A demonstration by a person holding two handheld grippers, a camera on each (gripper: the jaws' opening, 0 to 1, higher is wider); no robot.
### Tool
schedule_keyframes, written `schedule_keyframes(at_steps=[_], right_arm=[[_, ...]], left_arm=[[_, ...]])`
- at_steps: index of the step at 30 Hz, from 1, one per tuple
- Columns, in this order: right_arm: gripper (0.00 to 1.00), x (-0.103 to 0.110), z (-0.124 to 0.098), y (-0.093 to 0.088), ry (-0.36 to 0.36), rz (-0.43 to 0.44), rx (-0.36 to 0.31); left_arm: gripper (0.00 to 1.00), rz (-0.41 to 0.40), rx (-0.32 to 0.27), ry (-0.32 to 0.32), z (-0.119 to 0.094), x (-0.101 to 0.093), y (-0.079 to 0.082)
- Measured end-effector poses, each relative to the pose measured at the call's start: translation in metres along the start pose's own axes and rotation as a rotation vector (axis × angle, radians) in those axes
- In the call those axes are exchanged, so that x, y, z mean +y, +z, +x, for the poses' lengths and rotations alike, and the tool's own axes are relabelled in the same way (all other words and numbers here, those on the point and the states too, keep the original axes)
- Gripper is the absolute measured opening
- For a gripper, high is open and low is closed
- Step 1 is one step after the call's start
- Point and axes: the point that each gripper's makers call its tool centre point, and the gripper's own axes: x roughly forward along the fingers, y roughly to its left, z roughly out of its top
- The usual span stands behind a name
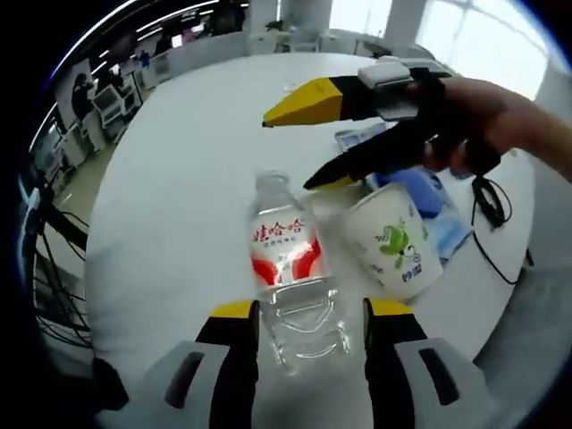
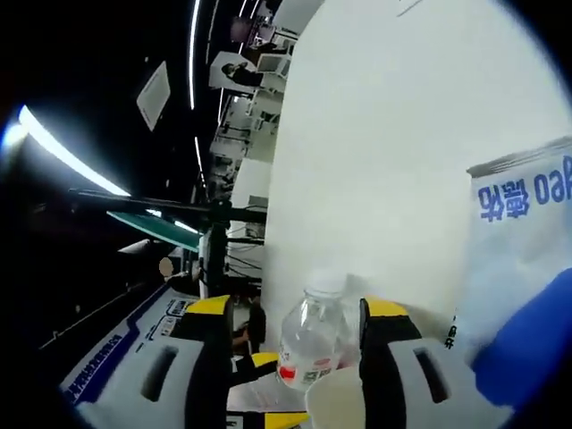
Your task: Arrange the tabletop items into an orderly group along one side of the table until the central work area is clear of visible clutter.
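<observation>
A clear water bottle (image 1: pixel 288 268) with a red and white label lies along my left gripper (image 1: pixel 311 308), its base between the jaws and its cap pointing away. The jaws are shut on its sides. A white paper cup (image 1: pixel 398 241) with green print sits just right of it. My right gripper (image 1: pixel 288 152) hovers open over the bottle and cup, held by a hand (image 1: pixel 500 116), with nothing between its jaws. In the right gripper view the bottle (image 2: pixel 311 344) and the cup's rim (image 2: pixel 335 398) show beyond my right gripper (image 2: pixel 298 313).
Blue and white packets (image 1: pixel 427 192) lie behind the cup, and one packet (image 2: pixel 527 197) also shows in the right gripper view. A black cable (image 1: pixel 490 210) trails near the edge of the white table (image 1: pixel 179 197). Desks and chairs (image 1: pixel 103 107) stand beyond it.
</observation>
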Motion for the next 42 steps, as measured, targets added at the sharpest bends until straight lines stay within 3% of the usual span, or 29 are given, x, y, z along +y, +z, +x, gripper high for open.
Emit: schedule_keyframes(at_steps=[24,33,38,42], right_arm=[[0.44,-0.008,0.022,-0.001,0.027,0.060,0.014],[0.33,-0.015,0.024,-0.002,0.010,0.052,0.013],[0.23,-0.023,0.024,-0.004,-0.027,-0.030,0.011],[0.21,-0.020,0.022,-0.003,-0.020,-0.020,-0.003]], left_arm=[[0.43,0.118,0.059,0.038,0.015,0.007,-0.002],[0.41,0.107,0.019,0.051,0.017,0.011,-0.001],[0.39,0.090,-0.015,0.059,0.016,0.009,0.000],[0.39,0.078,-0.056,0.072,0.013,0.007,0.000]])
